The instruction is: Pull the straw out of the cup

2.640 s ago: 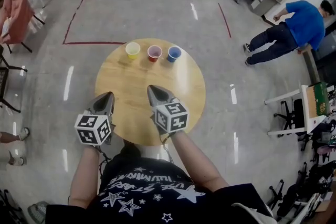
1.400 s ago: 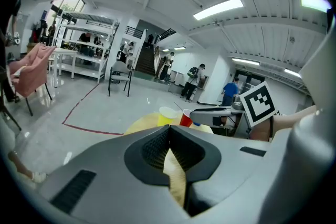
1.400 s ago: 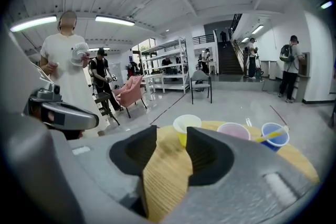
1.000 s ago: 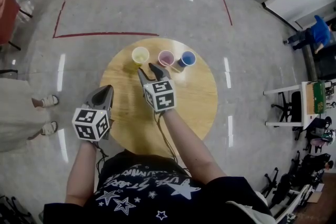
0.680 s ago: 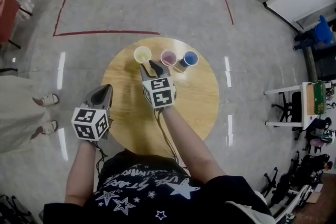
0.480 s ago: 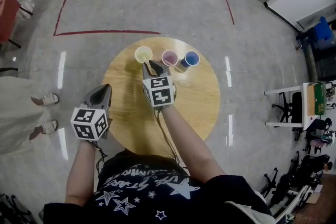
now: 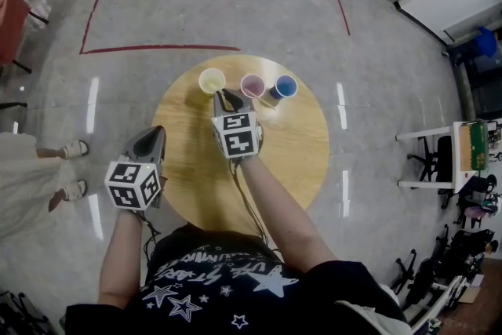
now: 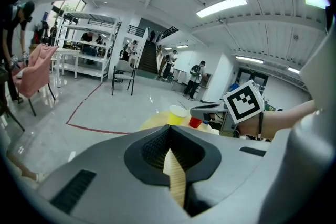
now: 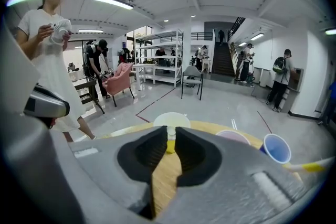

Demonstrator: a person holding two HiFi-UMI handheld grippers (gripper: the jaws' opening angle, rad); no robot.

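Open lab or workshop hall: polished grey floor (image 7: pixel 259 4), red tape lines (image 7: pixel 157 49) at 11 o'clock from the round table (image 7: pixel 290 161), metal racks (image 9: pixel 157 60), staircase (image 9: pixel 228 60), ceiling strip lights (image 9: pixel 113 1).

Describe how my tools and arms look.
The left tool and right tool are grey tapered shells with black ribbed pads, each carrying a white cube of black square markers. A thin dark cable trails from the right one. You wear a black short-sleeved T-shirt with white stars.
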